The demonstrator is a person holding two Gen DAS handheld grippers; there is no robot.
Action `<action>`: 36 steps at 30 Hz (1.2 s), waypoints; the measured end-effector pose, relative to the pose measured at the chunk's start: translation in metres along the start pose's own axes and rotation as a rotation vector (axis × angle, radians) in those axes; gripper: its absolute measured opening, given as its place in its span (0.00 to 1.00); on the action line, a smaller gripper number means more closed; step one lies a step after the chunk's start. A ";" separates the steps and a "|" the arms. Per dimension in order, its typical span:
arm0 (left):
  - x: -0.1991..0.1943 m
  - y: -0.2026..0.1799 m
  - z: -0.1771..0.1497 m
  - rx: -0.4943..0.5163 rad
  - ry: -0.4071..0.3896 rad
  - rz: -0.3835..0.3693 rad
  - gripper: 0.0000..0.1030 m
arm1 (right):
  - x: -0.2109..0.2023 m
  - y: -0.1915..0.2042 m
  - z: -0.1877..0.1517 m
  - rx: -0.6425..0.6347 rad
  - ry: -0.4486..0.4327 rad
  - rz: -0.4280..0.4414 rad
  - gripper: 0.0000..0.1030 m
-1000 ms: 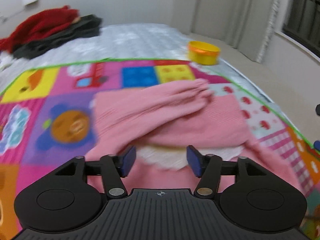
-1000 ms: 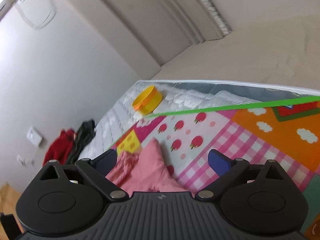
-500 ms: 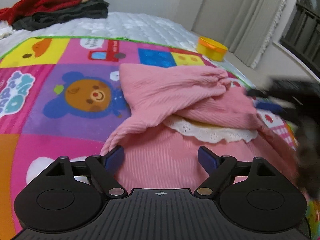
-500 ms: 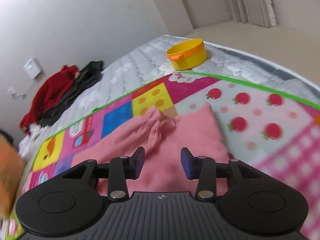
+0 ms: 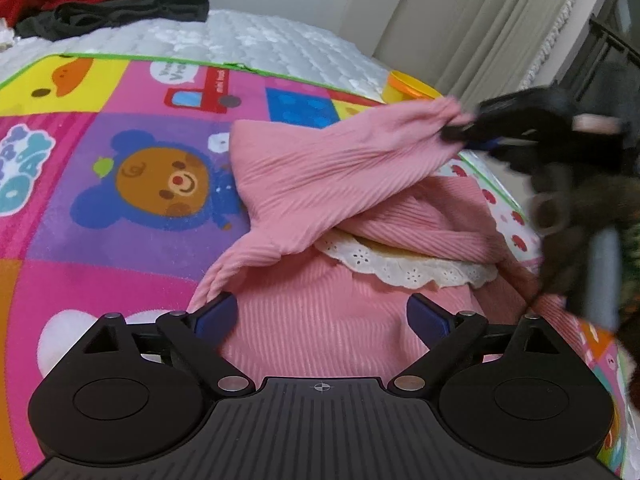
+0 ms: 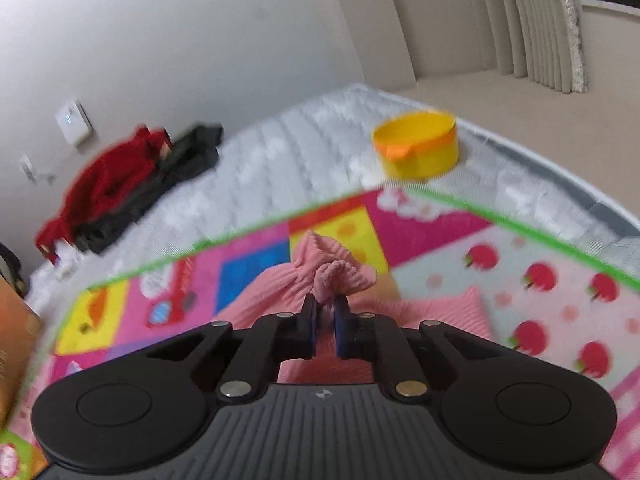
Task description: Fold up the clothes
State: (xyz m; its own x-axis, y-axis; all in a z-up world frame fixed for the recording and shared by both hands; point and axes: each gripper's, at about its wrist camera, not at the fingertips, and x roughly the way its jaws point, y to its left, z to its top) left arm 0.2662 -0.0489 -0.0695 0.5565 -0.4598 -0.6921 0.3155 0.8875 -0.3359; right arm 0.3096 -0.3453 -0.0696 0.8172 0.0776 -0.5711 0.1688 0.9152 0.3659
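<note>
Left wrist view: the left claw (image 5: 320, 316) is spread wide and holds nothing, low over the near part of the pink top (image 5: 320, 208), which lies on the mat (image 5: 120, 168) (a patchwork of cartoon squares) spread over the bed (image 5: 260, 40). A lace collar (image 5: 400, 268) shows just beyond the claw. Past it, a sleeve (image 5: 360, 152) is lifted off the top, its cuff pinched by the right claw (image 5: 460, 130).

Right wrist view: the right claw (image 6: 324, 320) is pressed together on the bunched cuff (image 6: 336, 272), the rest of the top trailing under it. Beyond the mat sit a yellow tub (image 6: 416, 148) and a heap of red and dark clothes (image 6: 128, 184).
</note>
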 end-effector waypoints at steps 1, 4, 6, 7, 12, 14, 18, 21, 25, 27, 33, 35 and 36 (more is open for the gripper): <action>-0.001 -0.001 0.000 0.001 0.000 -0.005 0.93 | -0.009 -0.005 0.001 0.013 -0.004 0.004 0.07; -0.004 -0.002 0.000 0.000 -0.004 -0.020 0.93 | -0.017 -0.017 -0.010 0.011 0.028 -0.040 0.07; -0.005 -0.002 0.000 0.000 -0.005 -0.020 0.93 | -0.013 -0.024 -0.022 -0.008 0.069 -0.094 0.08; -0.005 -0.002 0.000 0.000 -0.004 -0.018 0.93 | -0.011 -0.028 -0.028 -0.017 0.089 -0.121 0.08; -0.002 0.001 0.000 -0.011 0.013 -0.027 0.94 | -0.010 -0.037 -0.047 -0.075 0.130 -0.232 0.36; -0.002 0.001 0.000 -0.008 0.016 -0.027 0.94 | -0.016 -0.031 -0.044 -0.121 0.098 -0.247 0.45; 0.000 0.001 -0.001 -0.005 0.023 -0.025 0.94 | -0.027 -0.007 -0.032 -0.255 0.016 -0.239 0.45; 0.000 0.002 -0.001 -0.006 0.026 -0.027 0.94 | -0.029 0.006 -0.027 -0.319 -0.003 -0.228 0.45; -0.001 0.002 -0.001 -0.001 0.028 -0.030 0.94 | -0.001 -0.003 -0.036 -0.287 0.120 -0.261 0.45; -0.001 0.003 -0.001 0.004 0.030 -0.032 0.94 | 0.010 -0.016 -0.042 -0.262 0.170 -0.296 0.48; 0.002 0.002 -0.001 0.025 0.045 -0.025 0.94 | -0.018 -0.037 -0.048 -0.239 0.157 -0.261 0.68; 0.003 0.002 -0.002 0.032 0.049 -0.021 0.94 | -0.031 -0.045 -0.056 -0.259 0.183 -0.257 0.68; 0.003 0.002 -0.002 0.034 0.049 -0.019 0.94 | -0.037 -0.050 -0.059 -0.262 0.205 -0.252 0.68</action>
State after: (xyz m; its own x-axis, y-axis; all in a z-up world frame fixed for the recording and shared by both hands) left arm 0.2668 -0.0487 -0.0735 0.5120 -0.4741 -0.7163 0.3526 0.8764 -0.3280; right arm 0.2386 -0.3700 -0.1103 0.6369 -0.1083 -0.7633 0.1818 0.9833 0.0122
